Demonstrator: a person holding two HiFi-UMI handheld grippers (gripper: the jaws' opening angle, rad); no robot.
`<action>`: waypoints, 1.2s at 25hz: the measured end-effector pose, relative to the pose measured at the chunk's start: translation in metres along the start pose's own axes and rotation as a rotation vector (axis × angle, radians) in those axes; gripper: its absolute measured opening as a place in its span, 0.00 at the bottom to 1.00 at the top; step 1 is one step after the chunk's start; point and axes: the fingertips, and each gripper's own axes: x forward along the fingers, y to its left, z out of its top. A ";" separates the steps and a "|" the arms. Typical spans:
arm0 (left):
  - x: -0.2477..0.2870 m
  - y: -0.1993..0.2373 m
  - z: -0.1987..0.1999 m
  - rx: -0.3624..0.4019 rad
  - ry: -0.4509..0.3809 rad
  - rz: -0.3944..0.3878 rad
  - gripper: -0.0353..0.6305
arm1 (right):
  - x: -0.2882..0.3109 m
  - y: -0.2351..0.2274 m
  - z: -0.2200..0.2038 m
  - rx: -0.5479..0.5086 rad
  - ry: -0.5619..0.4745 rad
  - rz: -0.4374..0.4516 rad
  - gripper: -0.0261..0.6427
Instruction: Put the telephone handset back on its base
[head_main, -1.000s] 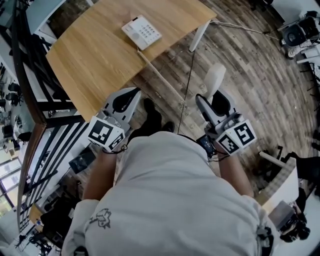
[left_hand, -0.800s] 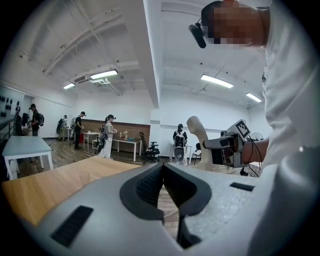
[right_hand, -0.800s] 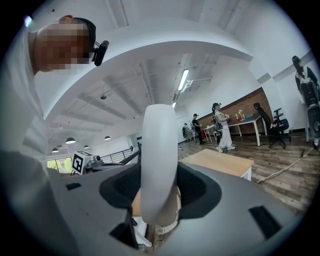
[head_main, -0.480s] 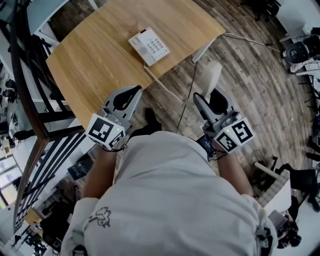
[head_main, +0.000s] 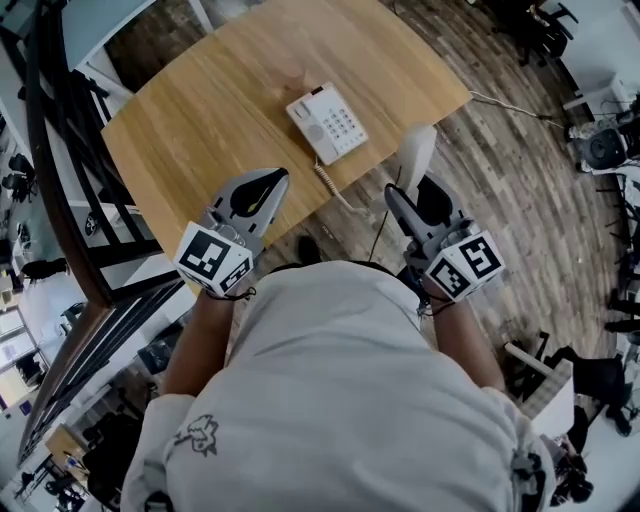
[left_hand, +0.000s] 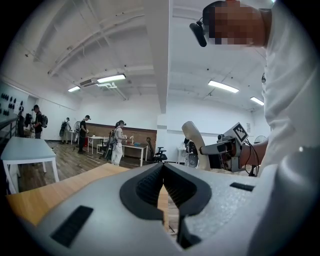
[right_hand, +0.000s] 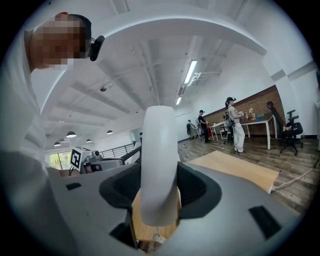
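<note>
The white telephone base (head_main: 328, 122) with its keypad lies near the front edge of the wooden table (head_main: 200, 120). A coiled cord (head_main: 335, 188) runs from it down toward the white handset (head_main: 417, 155). My right gripper (head_main: 412, 192) is shut on the handset (right_hand: 160, 165), which stands upright between its jaws off the table's front right. My left gripper (head_main: 255, 190) is shut with nothing in it (left_hand: 162, 190), held over the table's front edge, left of the base. In the left gripper view the handset (left_hand: 195, 145) shows at the right.
The table's white leg and a cable (head_main: 520, 108) on the wood floor lie to the right. A black railing (head_main: 60, 200) runs along the left. Several people stand at distant tables (left_hand: 120, 142). Chairs and equipment (head_main: 600, 150) crowd the far right.
The table and telephone base have come closer to me and shifted right in the head view. Both grippers keep their hold and posture; the handset is now nearer the base.
</note>
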 end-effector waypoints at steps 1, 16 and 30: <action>-0.001 0.006 0.002 -0.001 -0.002 0.001 0.06 | 0.008 0.001 0.000 -0.004 0.005 0.002 0.37; -0.026 0.045 -0.016 -0.052 -0.001 0.108 0.06 | 0.081 -0.001 -0.031 -0.067 0.153 0.089 0.37; -0.021 0.091 -0.040 -0.125 0.035 0.263 0.06 | 0.157 -0.036 -0.073 -0.028 0.295 0.191 0.37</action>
